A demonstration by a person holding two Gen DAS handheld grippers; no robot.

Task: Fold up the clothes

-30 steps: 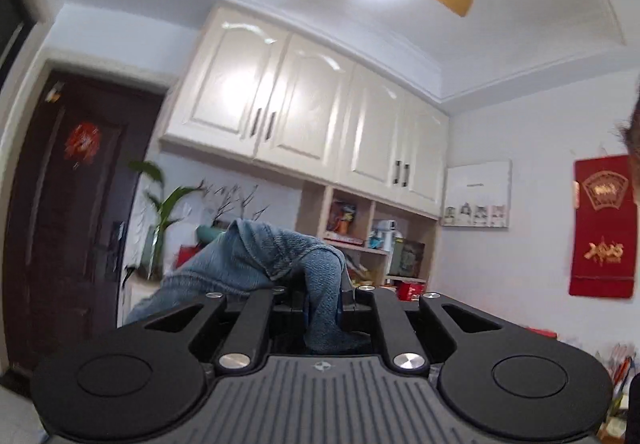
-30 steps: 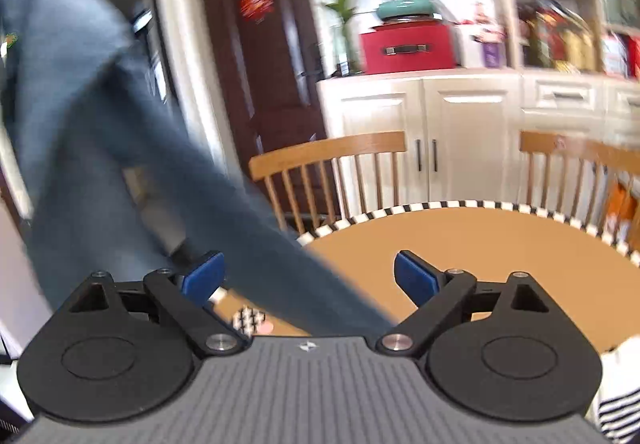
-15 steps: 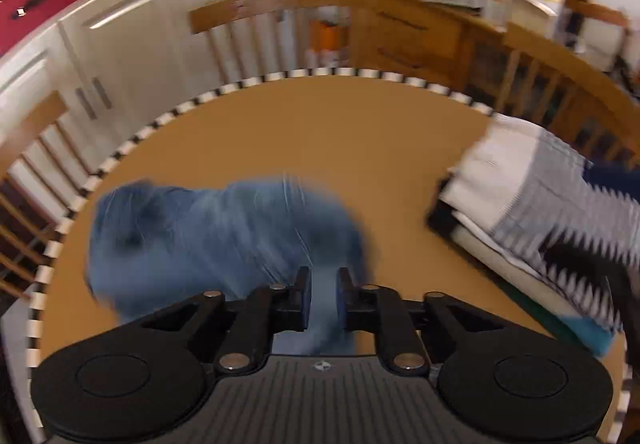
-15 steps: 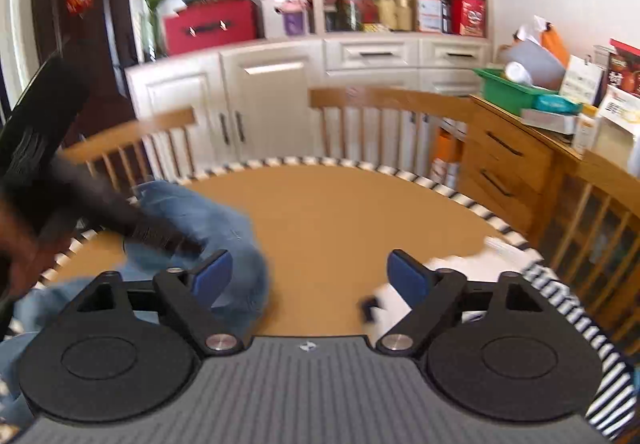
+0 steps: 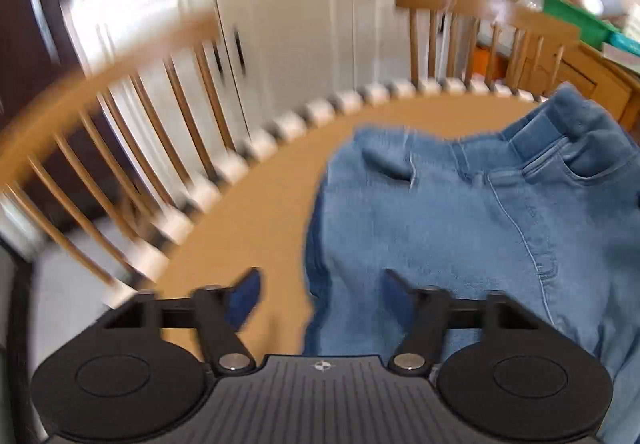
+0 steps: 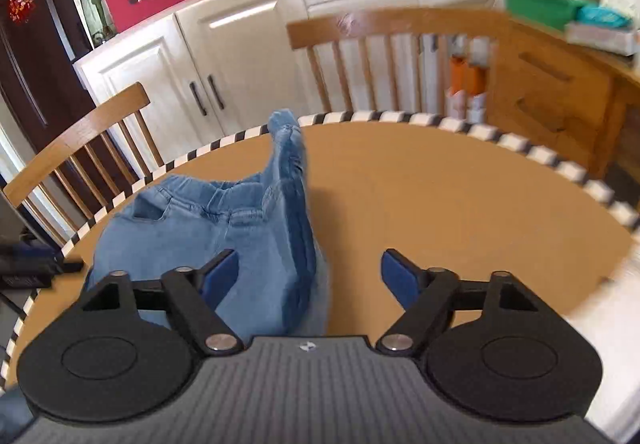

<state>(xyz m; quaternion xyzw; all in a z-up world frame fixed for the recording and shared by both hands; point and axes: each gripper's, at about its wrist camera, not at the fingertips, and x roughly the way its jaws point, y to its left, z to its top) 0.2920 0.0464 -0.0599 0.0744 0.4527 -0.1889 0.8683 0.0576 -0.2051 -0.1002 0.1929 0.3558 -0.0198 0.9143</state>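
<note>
A pair of blue jeans (image 5: 460, 219) lies crumpled on the round wooden table (image 5: 260, 211), waistband toward the far edge. In the right wrist view the jeans (image 6: 208, 228) lie at the left half of the table (image 6: 440, 203), with one fold standing up. My left gripper (image 5: 320, 296) is open and empty just above the near left edge of the jeans. My right gripper (image 6: 310, 276) is open and empty, its left finger over the jeans.
Wooden chairs (image 6: 80, 147) (image 6: 384, 55) stand around the table's striped rim. White cabinets (image 6: 224, 55) and a wooden sideboard (image 6: 560, 83) stand behind. A pale blurred cloth (image 6: 600, 304) lies at the table's right edge.
My left gripper brought the jeans down from the air onto the table and let go; it now stands open. My right gripper stayed open and swung toward the table.
</note>
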